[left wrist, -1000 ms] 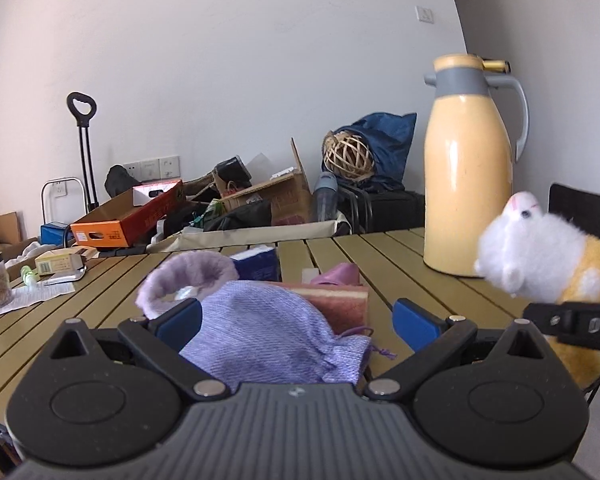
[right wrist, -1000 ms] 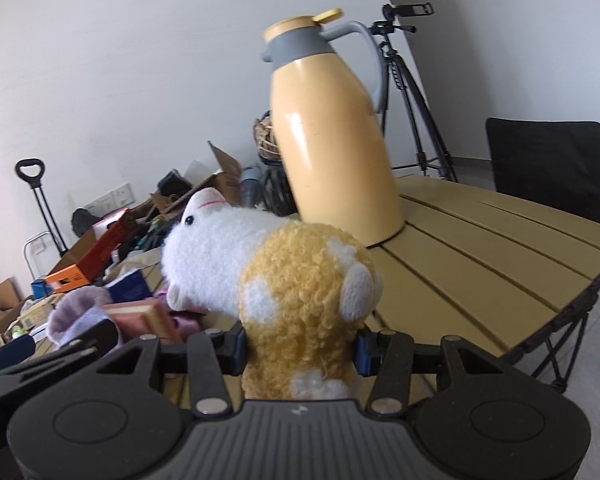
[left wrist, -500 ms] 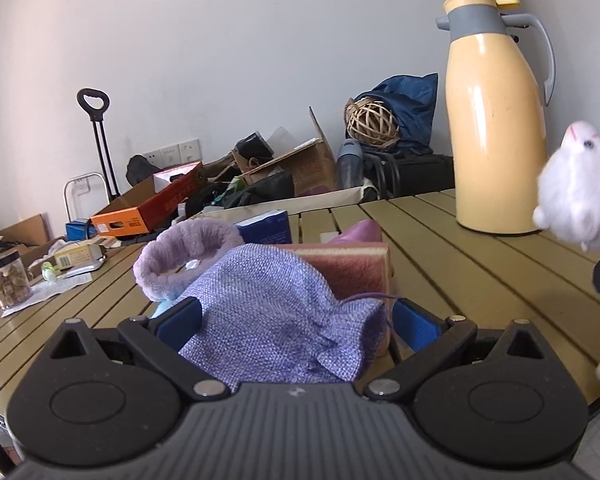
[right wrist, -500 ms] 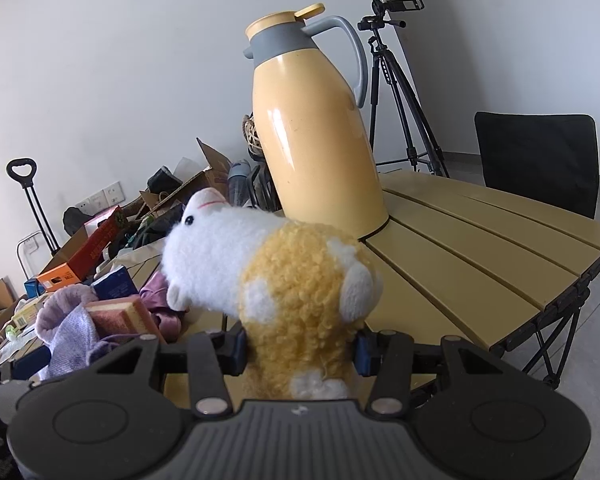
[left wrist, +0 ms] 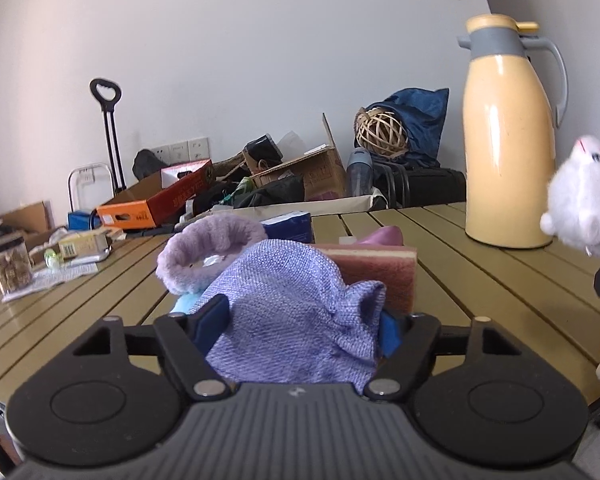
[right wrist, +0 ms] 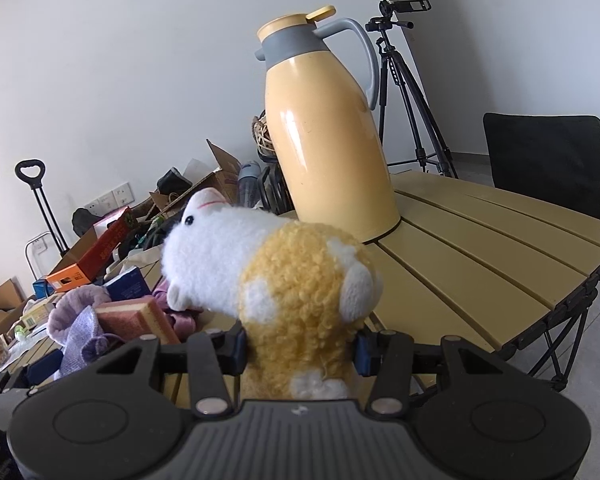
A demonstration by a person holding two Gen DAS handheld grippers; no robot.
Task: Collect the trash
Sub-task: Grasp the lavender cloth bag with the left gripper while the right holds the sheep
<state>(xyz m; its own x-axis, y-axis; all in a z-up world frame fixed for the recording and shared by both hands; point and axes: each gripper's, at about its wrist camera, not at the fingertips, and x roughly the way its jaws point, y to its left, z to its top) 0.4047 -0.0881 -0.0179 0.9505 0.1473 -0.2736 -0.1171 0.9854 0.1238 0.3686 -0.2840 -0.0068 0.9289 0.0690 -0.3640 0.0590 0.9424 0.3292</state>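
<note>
A purple cloth pouch [left wrist: 292, 316] lies between the blue pads of my left gripper [left wrist: 300, 322]. Its jaws are closing and both pads touch the bunched fabric. Right behind the pouch sit a pink and yellow sponge [left wrist: 380, 276] and a fuzzy lilac band [left wrist: 208, 248]. My right gripper [right wrist: 300, 346] is shut on a white and yellow plush toy [right wrist: 292, 272], held upright above the table's near edge. In the left wrist view the toy's white head [left wrist: 580, 200] shows at the right edge.
A tall yellow thermos [left wrist: 508, 140] stands on the slatted wooden table [left wrist: 480, 280] at the back right. A blue pack [left wrist: 288, 226] and a jar [left wrist: 10, 264] with papers lie farther left. Boxes and bags crowd the floor behind. A black chair [right wrist: 548, 156] and tripod [right wrist: 404, 80] stand right.
My left gripper's pads have come in from wide apart onto the purple pouch, which now bunches between them. The right gripper still holds the plush toy in the same place.
</note>
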